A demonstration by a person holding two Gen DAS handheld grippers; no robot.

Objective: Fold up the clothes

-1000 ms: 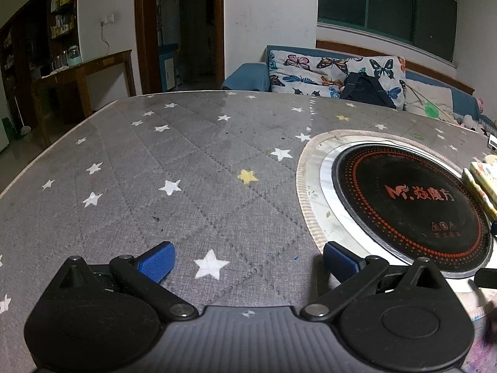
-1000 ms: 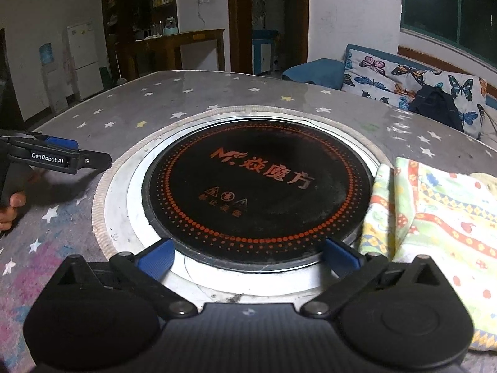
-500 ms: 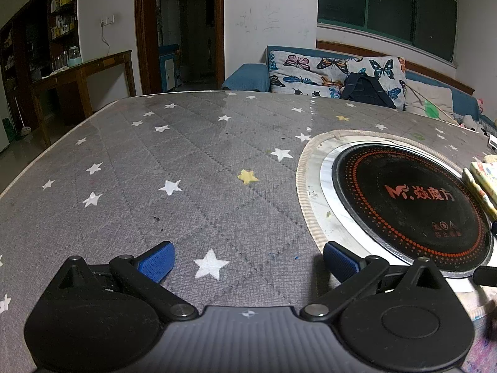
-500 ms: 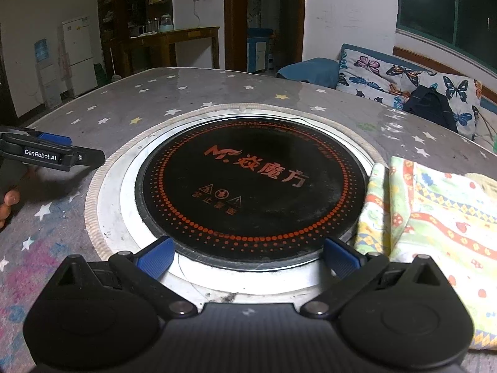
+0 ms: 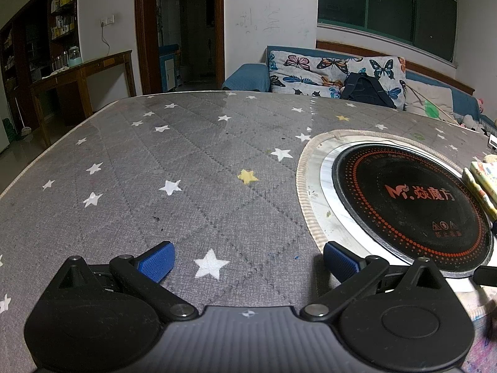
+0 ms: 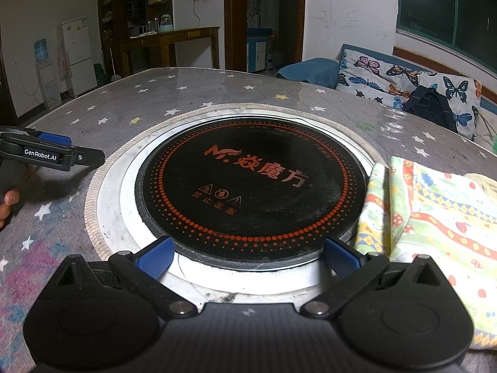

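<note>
A folded garment [image 6: 435,217] in pale yellow and green with red patterns lies flat on the table, right of the round cooktop; its edge shows at the far right of the left wrist view [image 5: 483,183]. My right gripper [image 6: 248,256] is open and empty, low over the cooktop's near rim, left of the garment. My left gripper [image 5: 247,262] is open and empty over the starred tablecloth, left of the cooktop. It shows from the side in the right wrist view [image 6: 56,155].
A round black induction cooktop [image 6: 251,186] with a steel ring is set into the table. A grey starred tablecloth [image 5: 174,171] covers the table. A sofa with butterfly cushions [image 5: 335,71] and a dark bag stands behind the table.
The right gripper has shifted slightly, so the cooktop and garment sit a little more left and nearer in its view. The left gripper has barely moved.
</note>
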